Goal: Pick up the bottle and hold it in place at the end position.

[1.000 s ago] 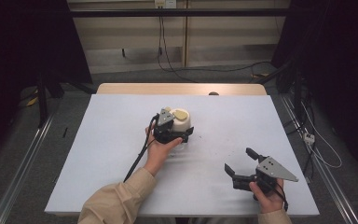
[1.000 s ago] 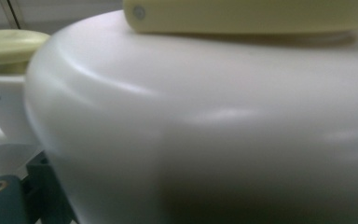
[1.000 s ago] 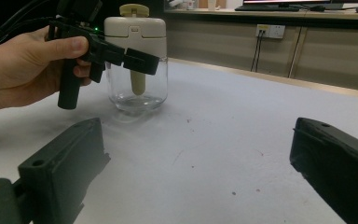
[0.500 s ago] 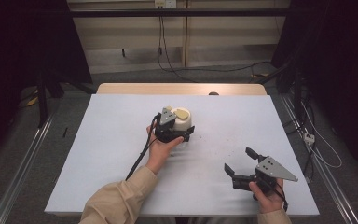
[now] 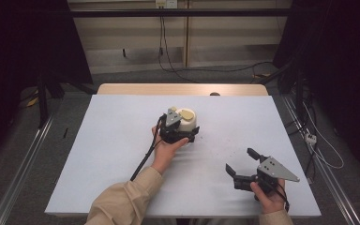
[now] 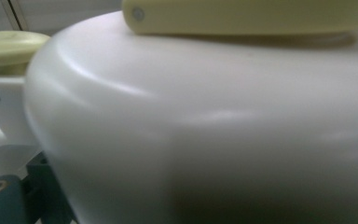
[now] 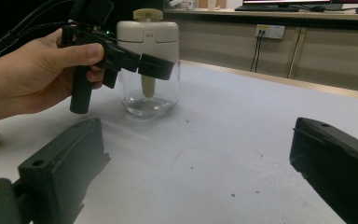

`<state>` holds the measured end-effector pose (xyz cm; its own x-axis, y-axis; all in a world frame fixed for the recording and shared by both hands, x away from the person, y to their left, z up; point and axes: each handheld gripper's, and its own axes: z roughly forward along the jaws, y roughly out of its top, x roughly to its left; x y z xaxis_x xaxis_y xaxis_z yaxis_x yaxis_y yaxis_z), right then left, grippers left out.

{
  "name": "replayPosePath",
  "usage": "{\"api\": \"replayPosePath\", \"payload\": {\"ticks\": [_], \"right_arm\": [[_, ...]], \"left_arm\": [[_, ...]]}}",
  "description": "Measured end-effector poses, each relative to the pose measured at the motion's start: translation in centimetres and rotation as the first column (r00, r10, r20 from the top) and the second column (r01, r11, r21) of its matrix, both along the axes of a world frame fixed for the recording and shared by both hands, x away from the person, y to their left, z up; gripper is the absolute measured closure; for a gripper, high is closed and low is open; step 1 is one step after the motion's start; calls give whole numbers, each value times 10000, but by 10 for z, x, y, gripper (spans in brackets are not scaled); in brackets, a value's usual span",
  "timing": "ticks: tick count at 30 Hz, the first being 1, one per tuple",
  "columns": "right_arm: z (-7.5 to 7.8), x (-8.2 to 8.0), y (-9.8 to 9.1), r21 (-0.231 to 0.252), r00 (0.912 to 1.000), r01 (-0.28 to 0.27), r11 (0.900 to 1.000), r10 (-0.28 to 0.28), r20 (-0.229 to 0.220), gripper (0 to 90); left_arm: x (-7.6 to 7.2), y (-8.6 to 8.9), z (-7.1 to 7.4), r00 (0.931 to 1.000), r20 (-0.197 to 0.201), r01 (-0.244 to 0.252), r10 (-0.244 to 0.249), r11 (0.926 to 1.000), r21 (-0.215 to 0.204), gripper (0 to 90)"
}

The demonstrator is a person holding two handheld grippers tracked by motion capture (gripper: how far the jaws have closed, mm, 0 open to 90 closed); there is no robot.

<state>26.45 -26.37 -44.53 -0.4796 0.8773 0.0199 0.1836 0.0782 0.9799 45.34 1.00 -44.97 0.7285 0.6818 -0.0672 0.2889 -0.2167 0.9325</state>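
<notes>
We judge the jar stiff, fragile and slick: clear glass below, a cream plastic cap with a knob on top, and no contents that we can see, so likely light. It stands upright on the table, well apart from the right gripper. The left gripper has its jaws at the seam of cap and glass; we cannot tell whether they clamp it. That seam looks the safest hold. The right gripper's jaws stand wide open, holding nothing. The right gripper view shows the glass body; the left gripper view gives a blurred close-up of the cap.
</notes>
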Motion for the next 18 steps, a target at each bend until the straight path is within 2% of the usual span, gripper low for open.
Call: {"api": "replayPosePath", "payload": {"ticks": [5, 6, 7, 10, 14, 18], "right_arm": [[0, 0, 0, -6, 10000, -26, 10000, 26, -33, 25], [0, 1, 0, -20, 10000, -30, 10000, 30, -28, 25], [0, 1, 0, -26, 10000, -44, 10000, 44, -28, 25], [0, 0, 0, -32, 10000, -58, 10000, 57, -26, 25], [-1, 1, 0, 32, 9999, -57, 10000, 57, -98, 24], [-1, 3, 1, -9, 9999, -40, 10000, 40, -165, 24]], "left_arm": [[-1, -1, -4, 10000, 8, 11, -11, 9998, 183, 54], [-3, -2, -5, 9999, 77, -74, 74, 10000, 42, 54], [-2, -2, -5, 9999, 165, 32, -35, 9998, 181, 53], [-3, -2, -6, 9998, 189, -8, 7, 10000, 65, 53], [-5, -1, -7, 9994, 344, 84, -92, 9997, 239, 53], [-7, 1, -10, 9989, 437, 133, -140, 9998, 146, 52]]}}
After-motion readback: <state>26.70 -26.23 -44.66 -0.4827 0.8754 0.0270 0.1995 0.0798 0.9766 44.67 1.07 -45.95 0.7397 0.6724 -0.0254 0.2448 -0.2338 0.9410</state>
